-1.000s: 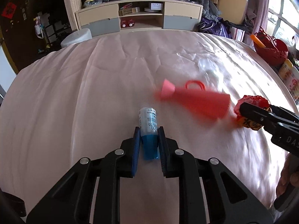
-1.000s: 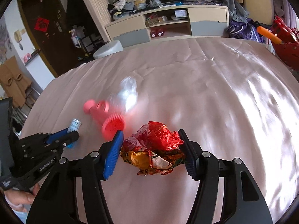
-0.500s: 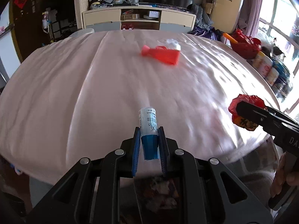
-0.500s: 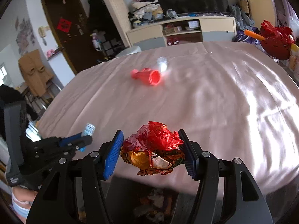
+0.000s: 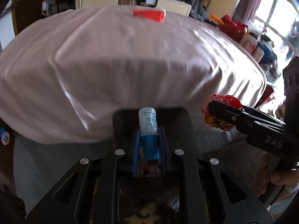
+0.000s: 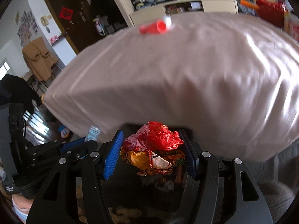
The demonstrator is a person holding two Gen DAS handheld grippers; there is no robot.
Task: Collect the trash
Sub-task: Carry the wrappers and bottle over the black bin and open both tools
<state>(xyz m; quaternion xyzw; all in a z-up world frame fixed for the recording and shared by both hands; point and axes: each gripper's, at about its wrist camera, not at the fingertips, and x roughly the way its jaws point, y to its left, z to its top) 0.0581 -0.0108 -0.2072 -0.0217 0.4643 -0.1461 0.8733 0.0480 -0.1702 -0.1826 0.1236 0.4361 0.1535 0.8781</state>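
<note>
Both claws have pulled back off the tabletop (image 5: 130, 56) since 0.5 s ago; you're now over a dark bin (image 5: 186, 123) w/ scraps inside. Your left claw (image 5: 149, 145) is clamped on a small blue-capped bottle (image 5: 148, 128). Right claw (image 6: 151, 155) pinches a crumpled red wrapper (image 6: 158, 141). Red toy (image 5: 149, 15) lies far back on the cloth.

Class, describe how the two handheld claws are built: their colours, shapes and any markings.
Both are black angular frames with cut-out slots and silver bolts. The left claw and right claw have ribbed blue pads. White lettering "DAS" marks the right one's side.
</note>
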